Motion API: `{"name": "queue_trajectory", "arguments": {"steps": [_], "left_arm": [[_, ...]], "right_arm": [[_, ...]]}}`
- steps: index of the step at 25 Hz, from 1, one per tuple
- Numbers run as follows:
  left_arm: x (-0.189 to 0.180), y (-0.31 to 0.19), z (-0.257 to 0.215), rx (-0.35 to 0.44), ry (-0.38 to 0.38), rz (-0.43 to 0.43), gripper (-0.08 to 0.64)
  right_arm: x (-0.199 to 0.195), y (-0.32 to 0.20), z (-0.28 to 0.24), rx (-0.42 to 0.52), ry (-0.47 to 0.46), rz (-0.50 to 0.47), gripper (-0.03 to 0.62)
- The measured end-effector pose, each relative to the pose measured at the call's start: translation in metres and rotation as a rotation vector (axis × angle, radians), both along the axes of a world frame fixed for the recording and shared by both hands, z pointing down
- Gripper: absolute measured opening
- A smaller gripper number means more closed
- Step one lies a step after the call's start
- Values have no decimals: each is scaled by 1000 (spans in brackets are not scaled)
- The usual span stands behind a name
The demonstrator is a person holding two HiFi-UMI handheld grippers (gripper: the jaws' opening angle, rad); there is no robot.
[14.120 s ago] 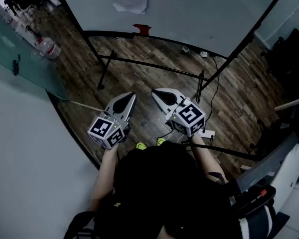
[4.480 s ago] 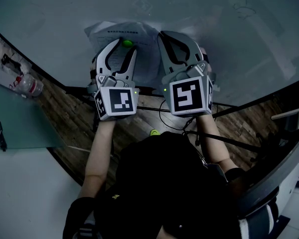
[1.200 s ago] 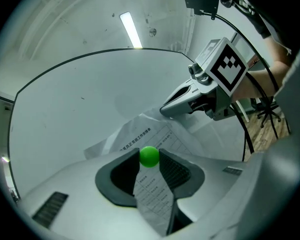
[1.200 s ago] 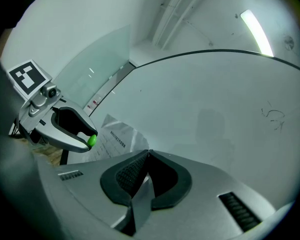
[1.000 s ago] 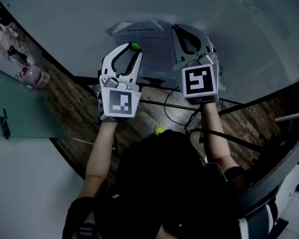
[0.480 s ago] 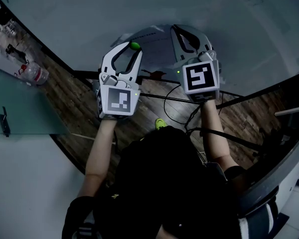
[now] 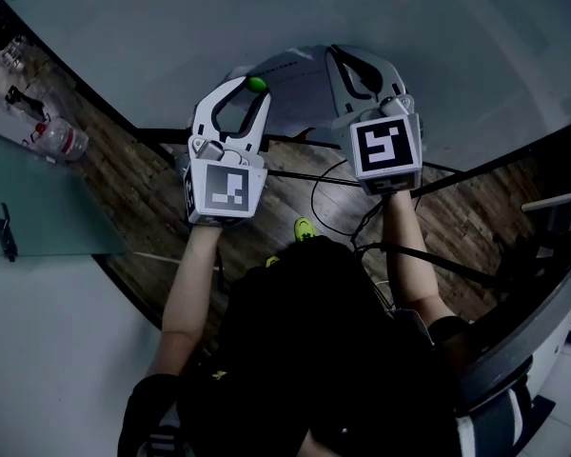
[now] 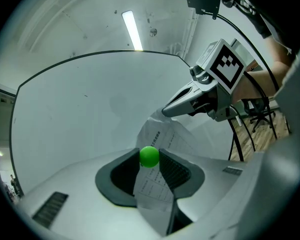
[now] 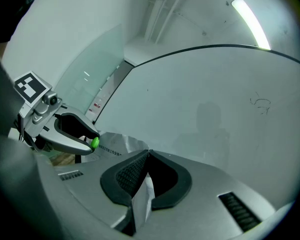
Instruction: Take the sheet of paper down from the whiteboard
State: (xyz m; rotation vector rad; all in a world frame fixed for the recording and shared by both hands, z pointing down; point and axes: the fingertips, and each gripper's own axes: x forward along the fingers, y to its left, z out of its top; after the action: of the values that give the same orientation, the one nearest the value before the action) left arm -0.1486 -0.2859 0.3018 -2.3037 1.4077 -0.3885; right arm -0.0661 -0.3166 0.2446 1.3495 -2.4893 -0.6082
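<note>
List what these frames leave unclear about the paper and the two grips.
- Print on the white paper sheet: too small and dim in every view.
- Sheet's lower part: head view, covered by left hand-held gripper and right hand-held gripper.
- Whether the round green magnet touches the sheet: left gripper view, jaws hide the contact.
- Whiteboard scribble: too faint.

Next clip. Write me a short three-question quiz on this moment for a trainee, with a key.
1. True or false: the right tongs are shut on the sheet of paper.
2. What do the left tongs grip? A) green magnet B) marker pen C) bottle cap
3. Fill in: the big white surface behind the paper is the ____.
Key: 1 true; 2 A; 3 whiteboard.
</note>
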Motion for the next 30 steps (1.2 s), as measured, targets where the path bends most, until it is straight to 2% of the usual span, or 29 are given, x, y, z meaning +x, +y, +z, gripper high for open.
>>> {"name": "queue_trajectory", "arguments": {"steps": [9, 16, 22, 30], "left_arm": [[-4, 18, 16, -22, 13, 13, 124], [7, 31, 22, -43, 14, 35, 124], [16, 45, 17, -34, 14, 9, 124], [41, 73, 13, -40, -8, -59, 124]], "right_arm": [[2, 28, 16, -35, 15, 27, 12], [11, 46, 22, -62, -4, 27, 12], [19, 59, 23, -99, -93, -33, 12], [42, 89, 26, -140, -135, -124, 12]]}}
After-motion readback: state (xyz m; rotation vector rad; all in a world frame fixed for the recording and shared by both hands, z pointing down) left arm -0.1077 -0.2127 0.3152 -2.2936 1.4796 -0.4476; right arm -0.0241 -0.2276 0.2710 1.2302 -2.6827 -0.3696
